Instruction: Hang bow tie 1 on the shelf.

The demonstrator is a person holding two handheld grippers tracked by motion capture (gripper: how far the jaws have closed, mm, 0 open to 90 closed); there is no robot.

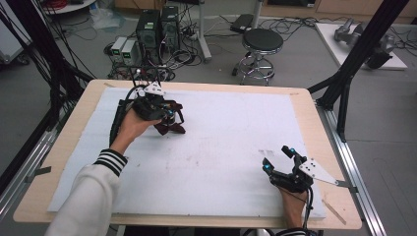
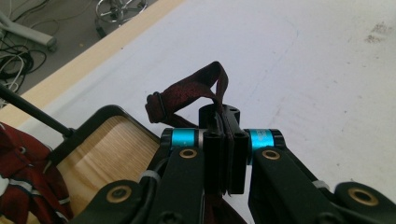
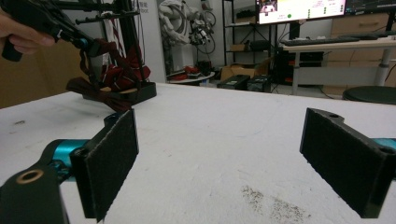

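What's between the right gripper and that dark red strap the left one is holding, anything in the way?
Nothing visible. The right gripper rests open near the table's front right, and bare white mat lies between it and the dark red strap, which the left gripper holds pinched. The wooden tray with more red fabric sits beyond the strap, not in the path.

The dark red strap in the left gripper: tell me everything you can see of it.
The dark red strap is a narrow band of woven-looking fabric with a faint dark speckle. It bends into a loop above the jaws, with a small black ring around it near one end. The left gripper is shut on it. In the high view its loose ends hang toward the white mat; whether they touch it I cannot tell.
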